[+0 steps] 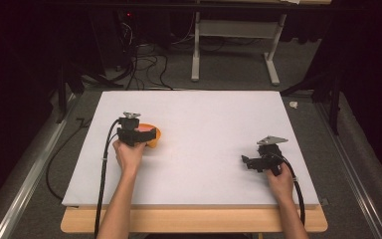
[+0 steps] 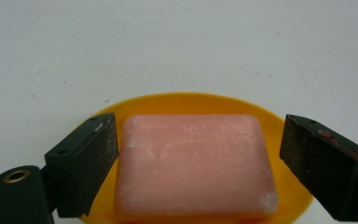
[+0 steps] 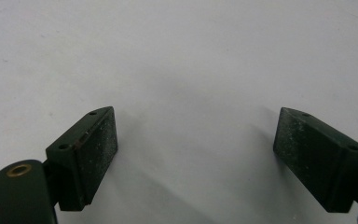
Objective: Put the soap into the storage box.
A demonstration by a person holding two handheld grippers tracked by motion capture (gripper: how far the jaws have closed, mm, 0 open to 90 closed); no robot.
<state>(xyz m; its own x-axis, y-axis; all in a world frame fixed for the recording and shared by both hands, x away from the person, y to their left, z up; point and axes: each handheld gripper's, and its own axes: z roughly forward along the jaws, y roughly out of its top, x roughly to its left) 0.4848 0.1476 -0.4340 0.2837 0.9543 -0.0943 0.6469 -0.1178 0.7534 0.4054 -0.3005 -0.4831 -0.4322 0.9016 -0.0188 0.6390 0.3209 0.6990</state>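
Note:
A pink bar of soap (image 2: 196, 165) lies in a round orange dish (image 2: 191, 102) on the white tabletop. My left gripper (image 2: 198, 140) stands open astride the soap, one jaw close by each short end; the left jaw looks almost touching, while a gap remains at the right jaw. In the high view the left gripper (image 1: 148, 133) sits over the dish (image 1: 157, 140) at the table's left. My right gripper (image 1: 247, 162) rests low at the right, open, with nothing but bare tabletop between its jaws (image 3: 196, 140).
The white board (image 1: 204, 109) lies on a wooden table whose front edge (image 1: 194, 219) shows below it. Cables (image 1: 144, 64) and a table frame (image 1: 234, 45) stand on the floor beyond the far edge. A cable trails from each gripper toward the person.

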